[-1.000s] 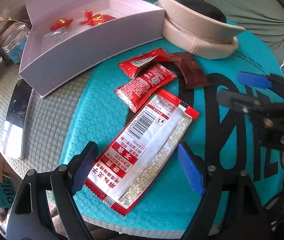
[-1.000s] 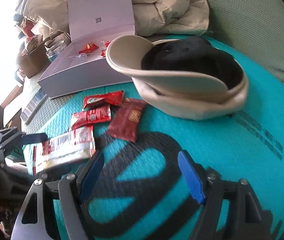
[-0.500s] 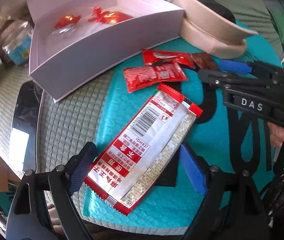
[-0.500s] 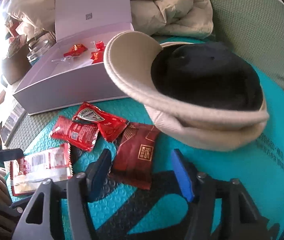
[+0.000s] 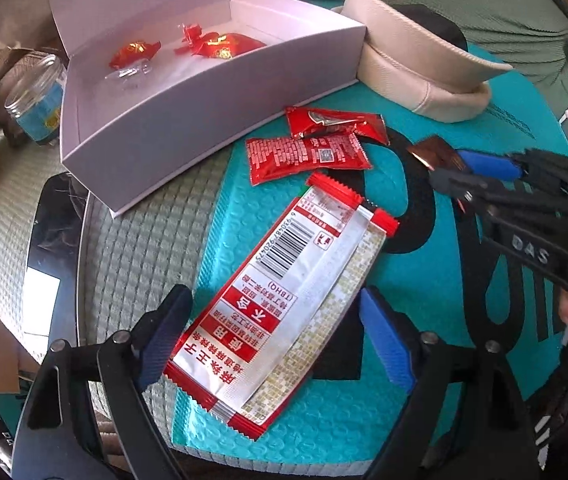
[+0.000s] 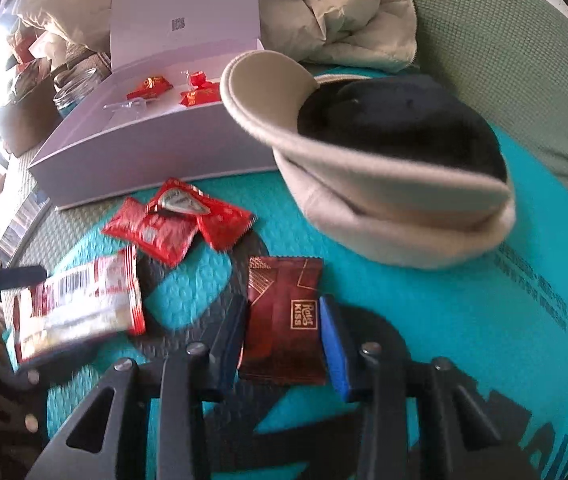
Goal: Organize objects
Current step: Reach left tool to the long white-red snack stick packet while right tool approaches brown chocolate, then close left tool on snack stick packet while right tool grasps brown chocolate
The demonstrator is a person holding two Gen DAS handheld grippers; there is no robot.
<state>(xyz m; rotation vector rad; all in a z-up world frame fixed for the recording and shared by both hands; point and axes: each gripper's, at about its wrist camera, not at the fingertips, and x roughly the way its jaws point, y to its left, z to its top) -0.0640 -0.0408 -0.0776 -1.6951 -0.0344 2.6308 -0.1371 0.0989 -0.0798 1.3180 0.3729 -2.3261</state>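
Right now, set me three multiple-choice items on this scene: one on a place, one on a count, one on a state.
1. Where is the brown chocolate packet?
A. inside the white box
B. between the right gripper's fingers
C. under the cap

2. How many red ketchup sachets lie beside the white box?
A. two
B. four
C. none

3. The left gripper is:
A. shut on the long snack packet
B. open around the long snack packet
C. out of view

Answers: 1 B, the right gripper brackets it. 2 A, two sachets overlap. 3 B, fingers stand apart of it.

Teal mat (image 5: 324, 420) carries sachets (image 5: 304, 156), box (image 5: 212, 108), cap (image 5: 424, 80).
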